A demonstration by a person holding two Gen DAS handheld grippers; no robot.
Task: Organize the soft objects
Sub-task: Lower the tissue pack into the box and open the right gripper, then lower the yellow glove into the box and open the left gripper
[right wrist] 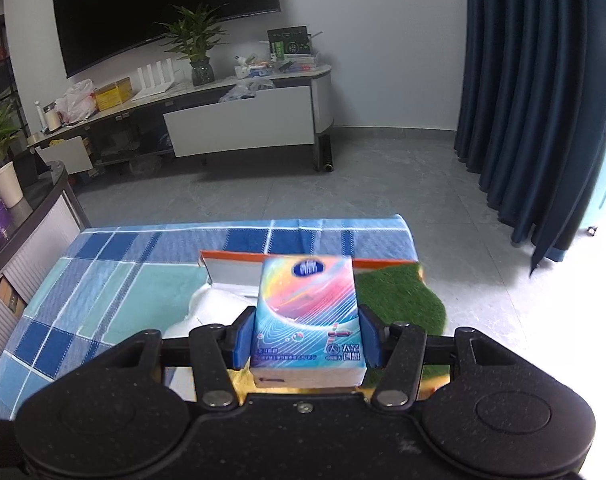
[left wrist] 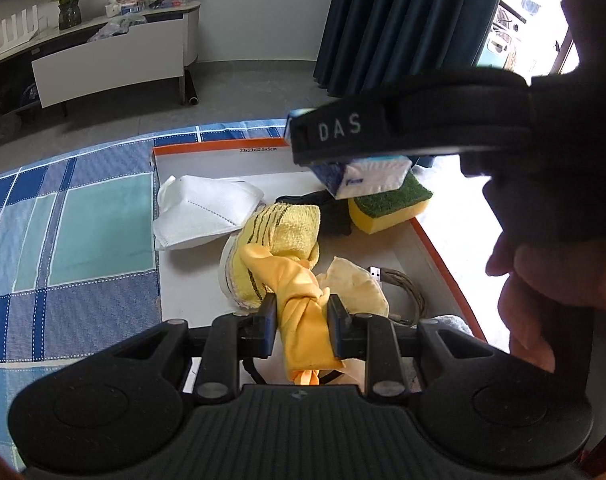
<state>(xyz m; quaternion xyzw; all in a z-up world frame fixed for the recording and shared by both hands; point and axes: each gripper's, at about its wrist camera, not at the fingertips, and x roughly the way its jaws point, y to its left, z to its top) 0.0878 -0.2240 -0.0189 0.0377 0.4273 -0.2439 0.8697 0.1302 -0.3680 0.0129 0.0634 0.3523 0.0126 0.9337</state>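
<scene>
the left gripper (left wrist: 299,312) pinches a yellow rubber glove (left wrist: 299,292) over the near end of the orange-rimmed tray (left wrist: 435,252); the right gripper (right wrist: 307,334) clamps a tissue pack (right wrist: 307,320) above the far right corner. open checked cloth (left wrist: 83,232) lies left.

Orange glove (left wrist: 303,320); rainbow-swirled tissue pack (right wrist: 307,312); blue-checked cloth (left wrist: 63,220); yellow-green sponge (left wrist: 387,208).
</scene>
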